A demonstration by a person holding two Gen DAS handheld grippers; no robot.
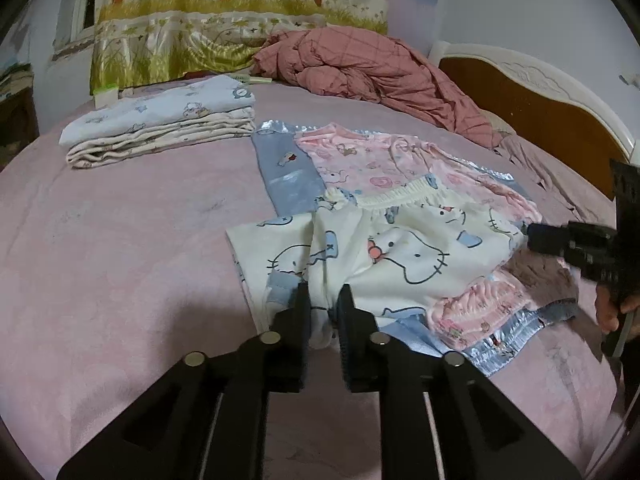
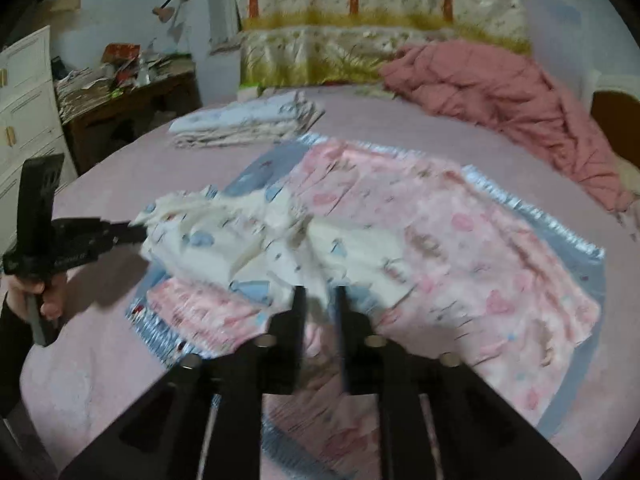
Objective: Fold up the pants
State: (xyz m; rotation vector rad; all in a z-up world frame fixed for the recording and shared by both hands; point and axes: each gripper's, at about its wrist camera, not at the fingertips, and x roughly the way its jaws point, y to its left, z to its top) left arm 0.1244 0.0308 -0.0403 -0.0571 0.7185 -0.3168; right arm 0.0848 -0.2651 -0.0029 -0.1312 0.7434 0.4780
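While my left tongs pinch the cream pants at lower centre, the right tongs seemingly pinch the opposite edge; the pants stretch between them.

Cream cat-print pants; pink bedsheet.

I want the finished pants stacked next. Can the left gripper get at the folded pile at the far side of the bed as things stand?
Probably not yet: the left gripper is shut on the cream pants. Once released, bare sheet leads to the pile.
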